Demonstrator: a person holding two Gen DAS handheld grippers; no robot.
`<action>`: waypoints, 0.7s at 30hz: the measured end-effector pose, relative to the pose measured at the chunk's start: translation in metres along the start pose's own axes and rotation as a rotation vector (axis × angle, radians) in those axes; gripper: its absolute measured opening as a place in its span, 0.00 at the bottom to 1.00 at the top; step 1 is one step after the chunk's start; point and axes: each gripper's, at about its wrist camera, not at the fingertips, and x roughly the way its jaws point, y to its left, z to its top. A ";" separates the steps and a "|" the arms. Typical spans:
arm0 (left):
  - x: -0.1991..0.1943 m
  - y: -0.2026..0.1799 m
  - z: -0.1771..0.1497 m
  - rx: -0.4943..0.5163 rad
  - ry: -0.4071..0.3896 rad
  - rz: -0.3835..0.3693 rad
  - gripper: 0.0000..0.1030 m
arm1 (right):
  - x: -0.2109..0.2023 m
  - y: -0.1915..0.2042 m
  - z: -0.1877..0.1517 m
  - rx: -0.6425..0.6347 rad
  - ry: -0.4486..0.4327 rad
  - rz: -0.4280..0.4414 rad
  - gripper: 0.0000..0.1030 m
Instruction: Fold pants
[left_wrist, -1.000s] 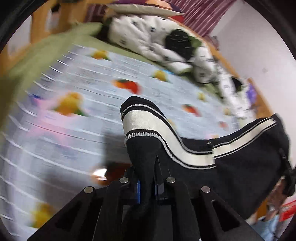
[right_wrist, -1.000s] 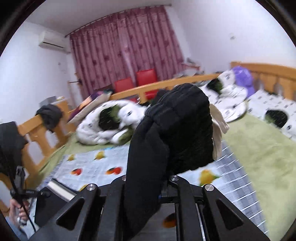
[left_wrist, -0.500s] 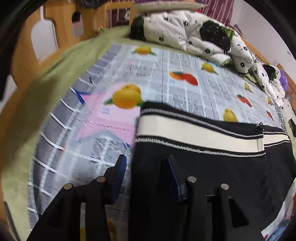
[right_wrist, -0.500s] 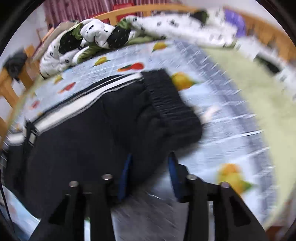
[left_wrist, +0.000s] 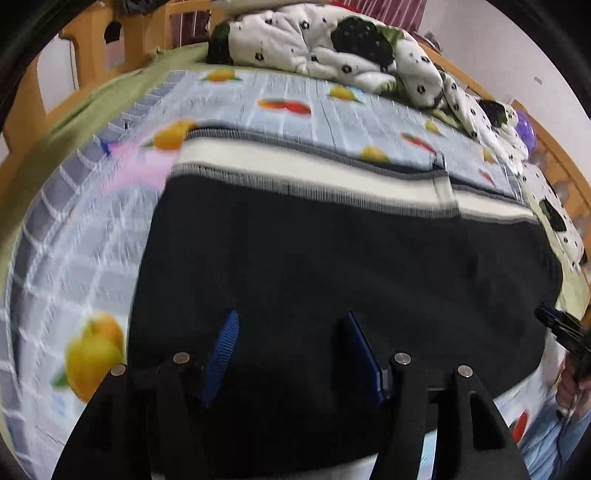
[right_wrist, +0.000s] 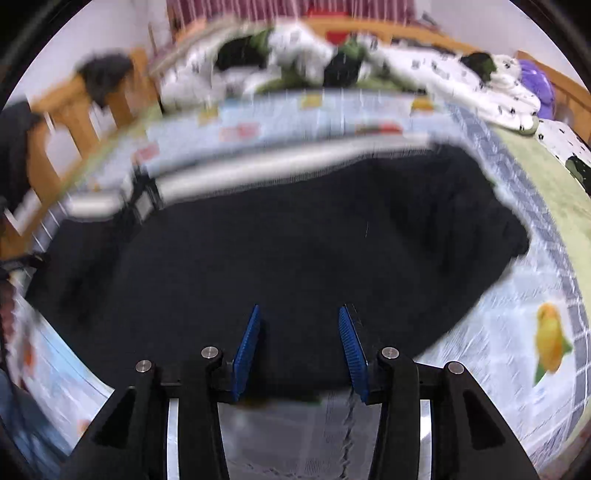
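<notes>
The black pants (left_wrist: 351, 258) with a cream side stripe (left_wrist: 295, 162) lie flat across the fruit-print sheet (left_wrist: 74, 240). My left gripper (left_wrist: 291, 325) is open just above the near edge of the pants, holding nothing. My right gripper (right_wrist: 299, 317) is open over the near edge of the same pants (right_wrist: 295, 229), empty too. The stripe shows blurred at the far side in the right wrist view (right_wrist: 280, 166). The right gripper's tip peeks in at the far right of the left wrist view (left_wrist: 561, 325).
A white black-spotted quilt (left_wrist: 332, 40) is piled at the far end of the bed. A wooden bed rail (left_wrist: 85, 44) runs along the left and back. A green blanket (right_wrist: 546, 173) lies to the right. A purple object (right_wrist: 535, 81) sits by the far right rail.
Both grippers carried the pants down onto the sheet, opened and let go. The pants went from hanging bunched to lying flat. Both grippers have drawn back toward the near edge.
</notes>
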 end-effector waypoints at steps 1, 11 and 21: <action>-0.006 -0.001 -0.007 0.017 -0.022 0.004 0.56 | 0.006 0.004 -0.006 -0.025 0.030 -0.037 0.42; -0.055 0.035 -0.033 -0.118 -0.104 -0.080 0.56 | -0.024 0.015 0.006 0.076 -0.073 -0.023 0.43; -0.045 0.070 -0.047 -0.189 -0.037 -0.026 0.56 | -0.030 0.077 0.010 0.049 -0.065 0.102 0.43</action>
